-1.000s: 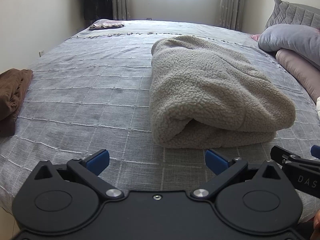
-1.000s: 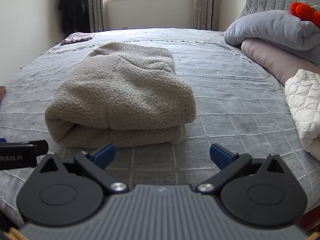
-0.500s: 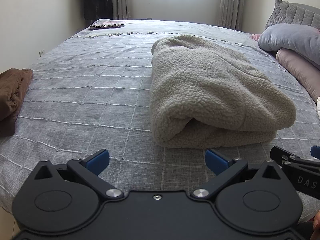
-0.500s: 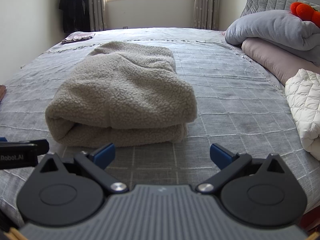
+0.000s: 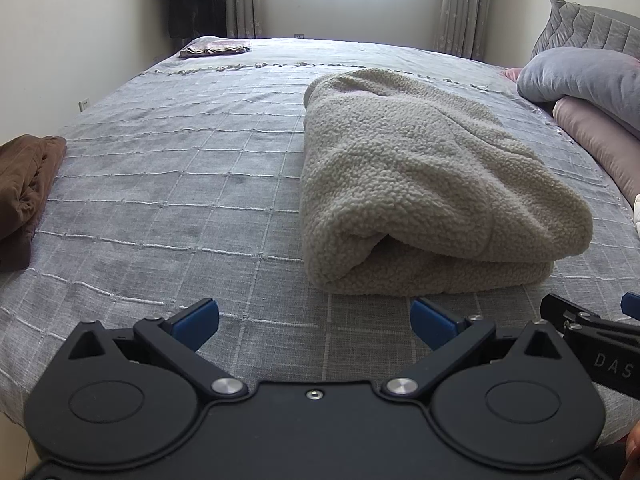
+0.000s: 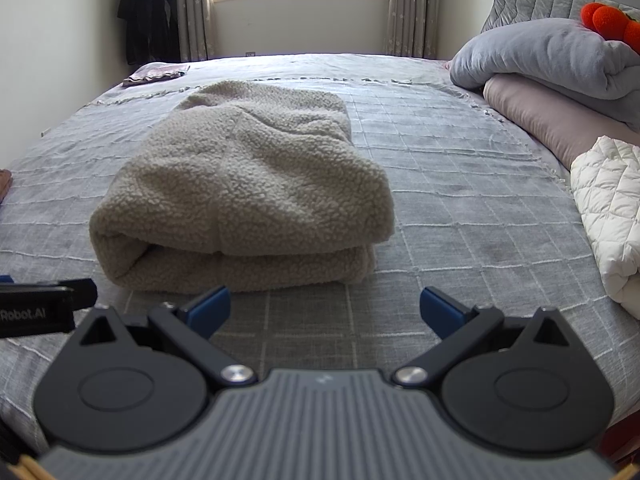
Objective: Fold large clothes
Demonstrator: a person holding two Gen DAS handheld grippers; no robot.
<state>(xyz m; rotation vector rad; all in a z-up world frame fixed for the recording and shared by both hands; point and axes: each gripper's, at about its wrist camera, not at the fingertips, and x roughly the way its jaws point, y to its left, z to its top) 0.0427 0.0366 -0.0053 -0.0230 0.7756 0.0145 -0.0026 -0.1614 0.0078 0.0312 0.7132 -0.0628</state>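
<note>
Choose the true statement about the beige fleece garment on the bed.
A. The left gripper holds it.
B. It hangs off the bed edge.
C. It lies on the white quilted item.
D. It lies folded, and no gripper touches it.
D: the fleece garment lies folded on the grey bedspread, while the left gripper and the right gripper are open and short of it.

One folded fleece garment (image 5: 420,184), one brown garment (image 5: 24,184), two stacked pillows (image 6: 560,80), one white quilted item (image 6: 612,208).

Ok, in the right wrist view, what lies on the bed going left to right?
Folded beige fleece garment → pink bolster pillow → white quilted jacket, all on the grey checked bedspread.
</note>
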